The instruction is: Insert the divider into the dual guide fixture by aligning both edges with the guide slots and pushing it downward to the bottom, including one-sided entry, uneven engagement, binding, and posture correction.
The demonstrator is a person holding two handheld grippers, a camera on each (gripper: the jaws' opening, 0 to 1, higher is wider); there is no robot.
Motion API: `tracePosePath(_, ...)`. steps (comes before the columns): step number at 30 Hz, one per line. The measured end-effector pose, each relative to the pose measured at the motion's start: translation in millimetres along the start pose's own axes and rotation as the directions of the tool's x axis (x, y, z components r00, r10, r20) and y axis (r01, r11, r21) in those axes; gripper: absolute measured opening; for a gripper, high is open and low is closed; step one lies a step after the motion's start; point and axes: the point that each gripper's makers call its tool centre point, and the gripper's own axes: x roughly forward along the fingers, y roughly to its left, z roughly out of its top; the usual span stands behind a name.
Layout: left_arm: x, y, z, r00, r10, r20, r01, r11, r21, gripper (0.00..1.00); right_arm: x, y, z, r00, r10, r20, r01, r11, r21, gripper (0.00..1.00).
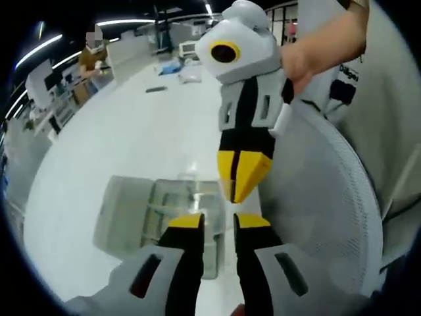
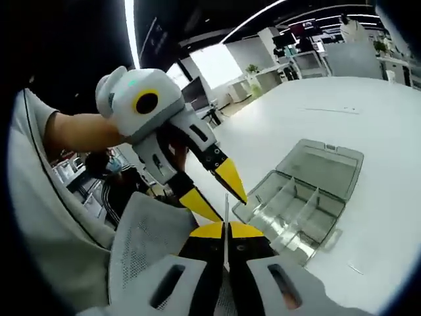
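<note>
White desk (image 1: pixel 131 138) surface stretches back toward an office of shelves and ceiling light strips, too blurred to read in detail. Near its front edge lies the clear plastic fixture (image 2: pixel 304 197), an open box with its lid folded flat and slotted walls inside; in the left gripper view its transparent walls (image 1: pixel 164 214) blend into the desk and the slots are hard to make out.

The divider (image 2: pixel 225 220) appears in the right gripper view as a thin pale sheet seen edge-on, rising from between the jaws of the right hand-held gripper (image 2: pixel 225 229), which is pinched closed on it, above a white mesh chair back (image 2: pixel 148 243) and short of the fixture. In the left gripper view that same gripper (image 1: pixel 243 179) hangs tip-down with its yellow tips together, a hand (image 1: pixel 299 62) on it, yet the sheet cannot be distinguished there.

The left hand-held gripper (image 1: pixel 218 220) has its jaws narrowly parted with nothing visible between them; in the right gripper view its yellow tips (image 2: pixel 216 191) look spread, just beside the divider.
</note>
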Motion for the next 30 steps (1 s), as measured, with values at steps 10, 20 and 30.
tracePosePath(10,-0.5,-4.9,-0.6,0.999,-0.042,-0.016,0.042,0.999,0.000,0.09,0.9,1.0,-3.2,1.000,0.005,-0.015,-0.007,0.995,-0.101,0.00)
tracePosePath(20,-1.8,-10.7,0.8,0.997,-0.081,-0.021,0.081,0.997,-0.006,0.05,2.6,4.5,-8.0,0.999,0.014,-0.035,-0.020,0.984,-0.177,0.00)
tracePosePath(30,-1.7,-16.2,2.8,0.992,-0.121,-0.024,0.120,0.992,-0.024,0.03,4.1,6.0,-12.0,0.998,0.015,-0.061,-0.029,0.970,-0.240,0.00)
